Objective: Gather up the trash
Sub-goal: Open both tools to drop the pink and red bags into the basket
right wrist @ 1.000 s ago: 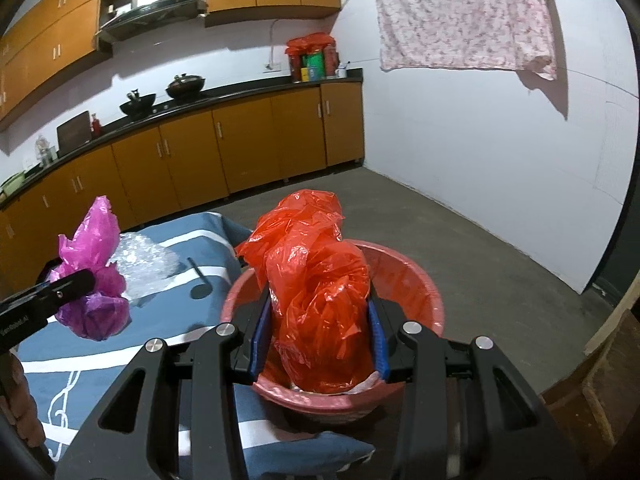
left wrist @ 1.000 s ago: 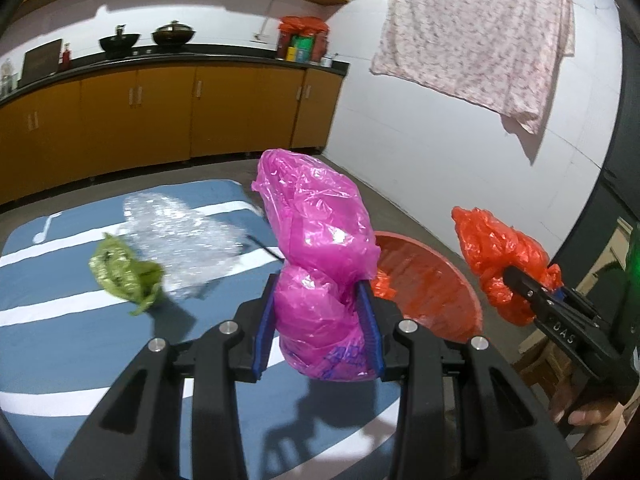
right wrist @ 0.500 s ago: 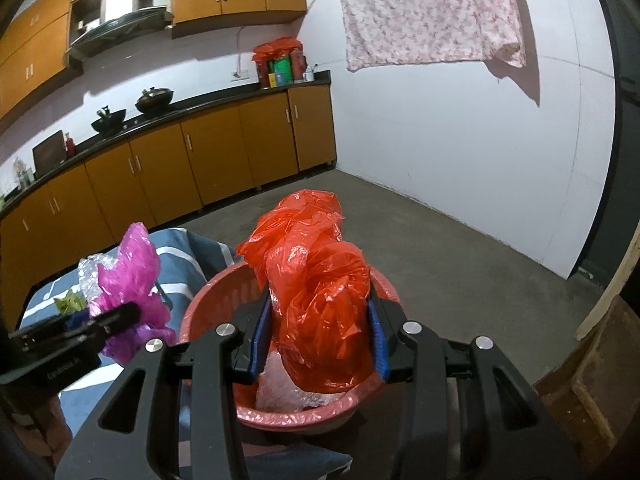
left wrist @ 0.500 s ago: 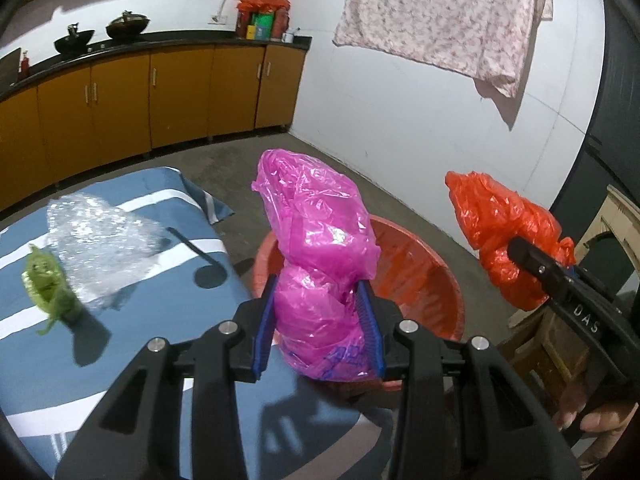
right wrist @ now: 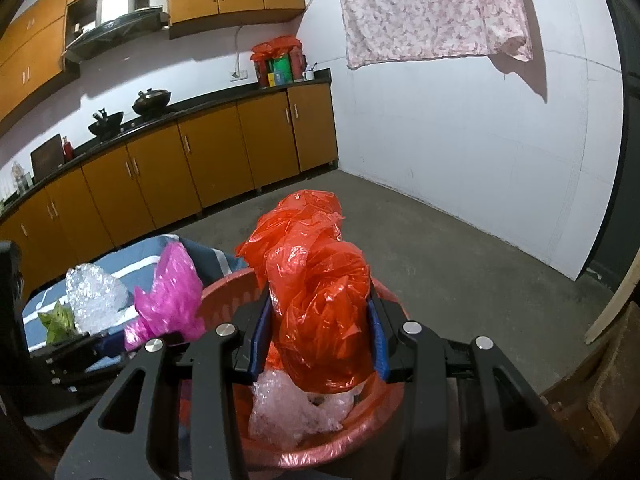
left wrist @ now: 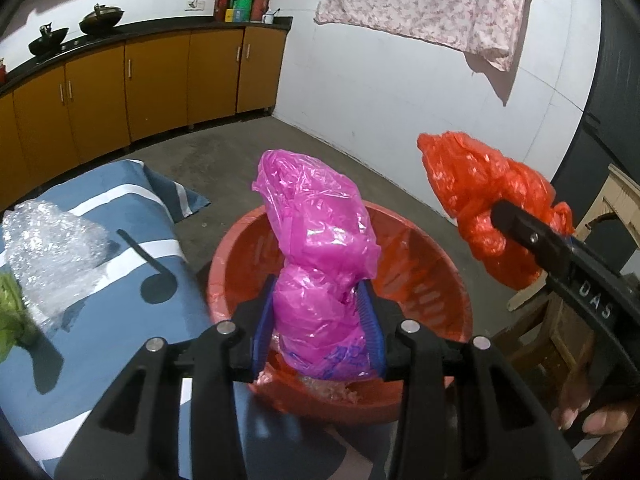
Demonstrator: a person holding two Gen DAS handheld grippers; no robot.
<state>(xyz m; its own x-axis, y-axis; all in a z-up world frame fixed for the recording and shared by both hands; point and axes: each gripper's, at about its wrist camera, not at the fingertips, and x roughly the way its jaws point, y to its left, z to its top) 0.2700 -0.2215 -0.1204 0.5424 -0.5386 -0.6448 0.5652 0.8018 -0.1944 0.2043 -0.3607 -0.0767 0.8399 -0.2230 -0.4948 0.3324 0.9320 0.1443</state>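
Left wrist view shows my left gripper (left wrist: pixel 318 328) with its blue pads pressed into the pink bag (left wrist: pixel 320 256), the jaws just easing apart, and the bag hangs right over the red basin (left wrist: pixel 432 264). My right gripper (right wrist: pixel 318 344) is clamped on the orange bag (right wrist: pixel 320 300), also above the basin in its own view, though from the left camera it sits off to the right of the rim. Some clear crumpled plastic (right wrist: pixel 288 416) already lies in the basin, so I judge the job roughly half done: two bags are at the drop point but not yet let go. Left to gather are the bubble wrap (left wrist: pixel 48 248) and the green wad (left wrist: pixel 10 312), both lying on the blue striped mat (left wrist: pixel 132 248) to the left of the basin. The mat is soft cloth with white bands and a music-note print, spread over a bare grey concrete floor (right wrist: pixel 460 248). On the far side runs a line of orange-brown cabinets (right wrist: pixel 208 160) under a dark counter with two woks, and a floral cloth (right wrist: pixel 432 12) hangs on the white wall to the right.
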